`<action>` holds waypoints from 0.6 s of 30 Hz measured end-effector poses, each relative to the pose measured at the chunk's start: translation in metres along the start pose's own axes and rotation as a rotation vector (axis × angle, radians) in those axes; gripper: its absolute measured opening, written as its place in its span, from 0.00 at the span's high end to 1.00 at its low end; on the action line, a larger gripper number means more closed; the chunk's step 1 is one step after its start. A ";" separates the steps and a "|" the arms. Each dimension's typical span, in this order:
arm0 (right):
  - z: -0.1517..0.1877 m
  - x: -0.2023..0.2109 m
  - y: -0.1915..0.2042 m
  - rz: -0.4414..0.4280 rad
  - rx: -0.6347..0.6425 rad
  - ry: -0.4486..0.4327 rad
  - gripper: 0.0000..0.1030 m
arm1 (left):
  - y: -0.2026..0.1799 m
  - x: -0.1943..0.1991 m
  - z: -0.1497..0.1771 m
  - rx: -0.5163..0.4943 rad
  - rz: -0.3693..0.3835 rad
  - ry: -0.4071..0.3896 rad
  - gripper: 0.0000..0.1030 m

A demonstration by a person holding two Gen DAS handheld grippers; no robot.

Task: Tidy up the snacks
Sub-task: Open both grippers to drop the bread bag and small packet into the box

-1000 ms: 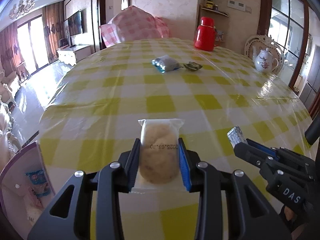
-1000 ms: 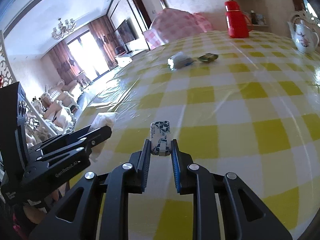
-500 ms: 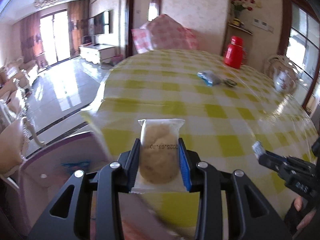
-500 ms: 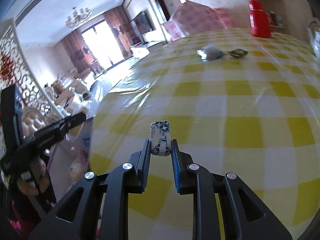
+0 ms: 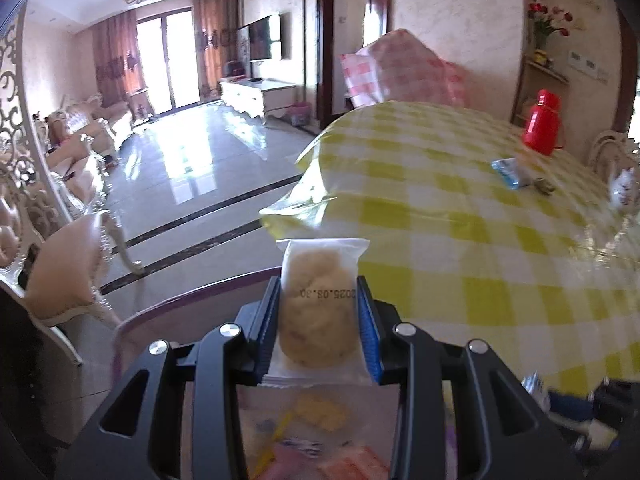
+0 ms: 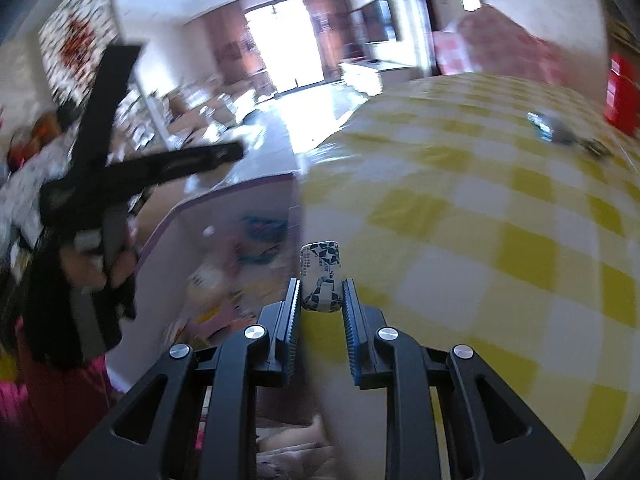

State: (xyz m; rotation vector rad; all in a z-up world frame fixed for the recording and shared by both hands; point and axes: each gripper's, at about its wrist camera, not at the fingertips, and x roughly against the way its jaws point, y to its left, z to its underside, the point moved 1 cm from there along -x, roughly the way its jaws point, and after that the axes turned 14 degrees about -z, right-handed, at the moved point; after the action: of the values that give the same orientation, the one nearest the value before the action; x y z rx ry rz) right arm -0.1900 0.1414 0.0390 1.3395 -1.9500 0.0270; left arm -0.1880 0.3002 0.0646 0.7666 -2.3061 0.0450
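Note:
My left gripper (image 5: 318, 308) is shut on a clear packet with a round beige pastry (image 5: 318, 312), held over a purple-rimmed bin (image 5: 192, 292) beside the table's left edge. Several snack packets (image 5: 316, 420) lie in the bin below it. My right gripper (image 6: 320, 300) is shut on a small blue-and-white patterned packet (image 6: 320, 272), held at the table's edge next to the same bin (image 6: 224, 196). The left gripper also shows in the right wrist view (image 6: 236, 152), blurred. A blue packet (image 5: 510, 172) and a dark green packet (image 5: 544, 187) lie far across the table.
The table has a yellow-and-white checked cloth (image 5: 460, 240) under clear plastic. A red thermos (image 5: 544, 122) and a white teapot (image 5: 622, 190) stand at its far side. A cream chair (image 5: 68, 276) stands on the floor left of the bin.
Both grippers have swung left from over the table to the bin at its edge, each still holding its packet. The right wrist view is now blurred.

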 end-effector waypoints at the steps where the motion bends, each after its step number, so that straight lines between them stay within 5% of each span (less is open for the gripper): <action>1: 0.000 -0.004 0.006 -0.007 0.014 0.012 0.80 | 0.004 -0.001 0.000 -0.003 -0.012 0.006 0.65; 9: 0.000 -0.042 0.047 -0.068 0.137 0.084 0.79 | 0.017 -0.009 0.003 -0.023 -0.088 0.045 0.62; 13: 0.000 -0.040 0.051 -0.089 0.157 0.056 0.59 | 0.013 -0.010 0.003 -0.044 -0.131 0.038 0.17; 18: -0.005 -0.027 0.032 -0.062 0.103 0.023 0.56 | 0.007 -0.009 0.002 -0.049 -0.127 0.030 0.09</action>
State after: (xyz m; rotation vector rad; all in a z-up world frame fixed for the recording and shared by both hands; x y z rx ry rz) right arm -0.2088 0.1791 0.0387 1.4593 -1.9093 0.1139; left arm -0.1876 0.3099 0.0591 0.8794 -2.2173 -0.0566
